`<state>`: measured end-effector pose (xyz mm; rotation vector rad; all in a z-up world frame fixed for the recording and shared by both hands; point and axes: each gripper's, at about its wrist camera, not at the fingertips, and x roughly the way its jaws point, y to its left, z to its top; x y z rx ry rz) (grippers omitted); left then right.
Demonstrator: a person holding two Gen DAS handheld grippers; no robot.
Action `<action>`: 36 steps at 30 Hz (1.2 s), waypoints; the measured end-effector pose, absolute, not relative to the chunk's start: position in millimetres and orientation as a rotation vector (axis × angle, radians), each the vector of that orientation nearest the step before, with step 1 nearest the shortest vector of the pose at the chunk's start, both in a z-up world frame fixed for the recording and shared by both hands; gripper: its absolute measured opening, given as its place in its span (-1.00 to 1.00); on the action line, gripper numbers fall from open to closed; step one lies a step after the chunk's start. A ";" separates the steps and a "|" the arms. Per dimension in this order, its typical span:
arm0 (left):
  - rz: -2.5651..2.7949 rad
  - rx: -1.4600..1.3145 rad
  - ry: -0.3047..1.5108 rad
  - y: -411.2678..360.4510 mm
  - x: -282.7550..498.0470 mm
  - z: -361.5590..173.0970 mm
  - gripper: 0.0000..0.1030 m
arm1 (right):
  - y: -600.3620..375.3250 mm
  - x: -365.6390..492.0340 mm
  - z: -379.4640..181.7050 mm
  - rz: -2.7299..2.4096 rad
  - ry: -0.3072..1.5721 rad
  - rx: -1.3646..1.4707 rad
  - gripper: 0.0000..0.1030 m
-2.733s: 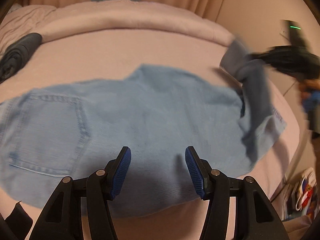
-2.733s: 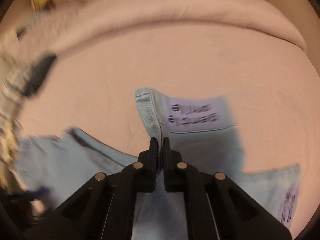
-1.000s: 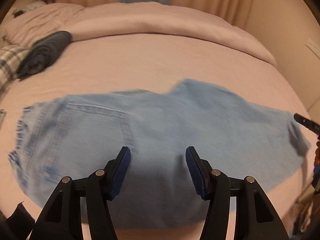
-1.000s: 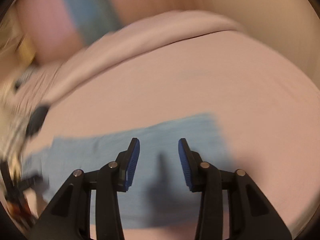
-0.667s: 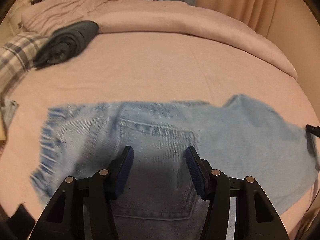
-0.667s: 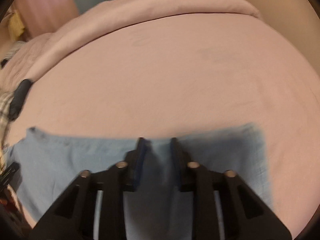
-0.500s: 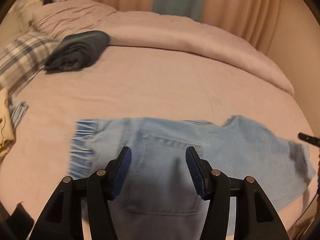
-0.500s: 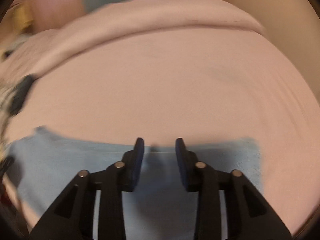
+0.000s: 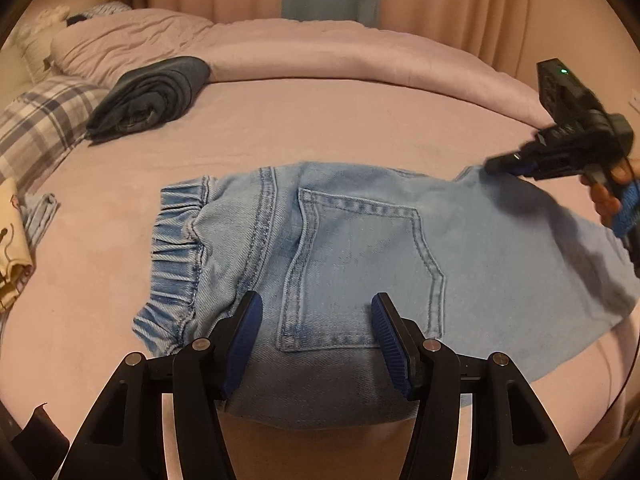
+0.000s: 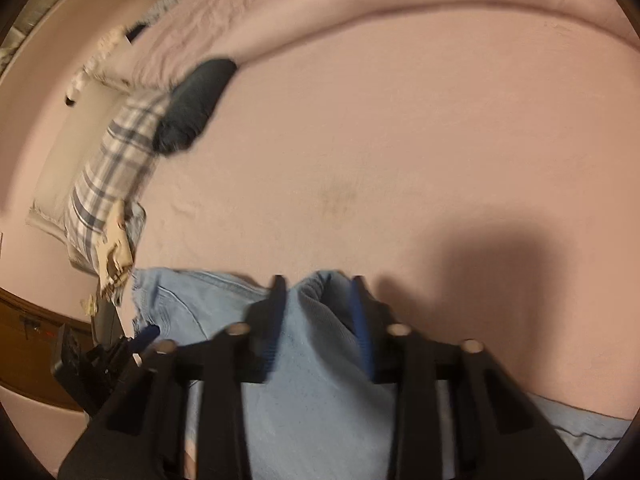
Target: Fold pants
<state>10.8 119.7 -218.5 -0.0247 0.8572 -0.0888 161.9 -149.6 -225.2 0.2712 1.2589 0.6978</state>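
- We find the light blue denim pants (image 9: 352, 248) lying across the near half of the pink bed sheet (image 9: 320, 120), folded lengthwise, back pocket (image 9: 360, 272) facing up.
- The elastic waistband (image 9: 176, 248) sits at 9 o'clock of the garment in the left wrist view; the leg end runs off toward 3 o'clock.
- The left gripper (image 9: 316, 328) hovers over the near edge of the pants at 6 o'clock, its jaws spread wide with the pocket's lower hem between them. The blue pads (image 9: 248, 328) grip nothing.
- The right gripper (image 10: 318, 320) is over the leg end; in the left wrist view it appears at 3 o'clock (image 9: 560, 148), held by a hand (image 9: 612, 188).
- In the right wrist view, a raised bunch of denim (image 10: 316, 320) stands between the jaws, which are partly apart. The frame is blurred there, and we cannot tell whether the pads press the cloth.
- A dark folded garment (image 9: 152, 96) lies at 10 o'clock on the sheet, well apart from the pants.
- A plaid pillow (image 9: 36, 128) sits just beside that garment, at the bed's 9 o'clock edge.
- A rolled pink duvet (image 9: 340, 52) runs along the far side at 12 o'clock, with curtains (image 9: 440, 0) behind it.
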 end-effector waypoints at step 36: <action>-0.284 -0.045 0.766 100.7 10.1 -182.6 0.12 | -173.1 136.4 -177.9 0.664 1.077 0.173 -0.60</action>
